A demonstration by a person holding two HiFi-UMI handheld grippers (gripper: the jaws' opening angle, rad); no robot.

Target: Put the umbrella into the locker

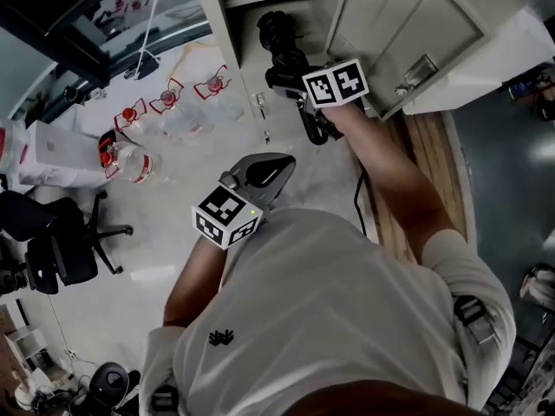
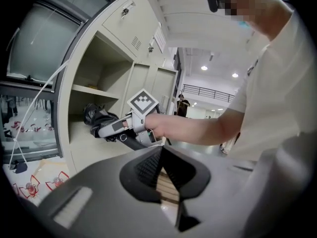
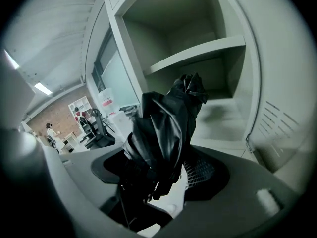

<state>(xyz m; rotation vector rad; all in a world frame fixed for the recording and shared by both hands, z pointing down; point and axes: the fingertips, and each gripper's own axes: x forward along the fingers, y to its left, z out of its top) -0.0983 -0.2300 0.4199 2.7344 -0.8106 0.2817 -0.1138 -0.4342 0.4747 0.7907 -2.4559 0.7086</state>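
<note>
- Where the floor [image 1: 156,258] shows left of the person, bottles [image 1: 136,165] with red labels, a white box [image 1: 52,150] and a black chair [image 1: 61,250] stand well apart from the locker [image 1: 221,24].
- The locker's door [image 1: 416,24] is swung open to the right of the right arm, so the opening faces the person.
- Inside, a shelf [image 3: 198,56] splits the open locker into an upper and a lower compartment; the walls and shelf are pale and plain.
- In the left gripper view a closed locker door [image 2: 133,26] sits above the open compartment, and more closed doors run off to its right.
- The right gripper [image 3: 166,175] has its jaws clamped on the umbrella [image 3: 168,128], a black folded one with loose, crumpled cloth.
- The cloth bulges out between and above the jaws, and the far end rises in front of the shelf's edge in the right gripper view.
- From the left gripper view, the umbrella [image 2: 99,118] reaches into the lower compartment, under the shelf and above its floor, with the right gripper [image 2: 111,127] just outside the opening.
- From the head view, the umbrella [image 1: 277,37] lies at the locker's front edge, its handle end hanging back below the right gripper [image 1: 290,72].
- The left gripper [image 2: 162,155] has its jaws together at the tips with nothing in them; it is held near the chest [image 1: 264,176], well back from the locker.
</note>
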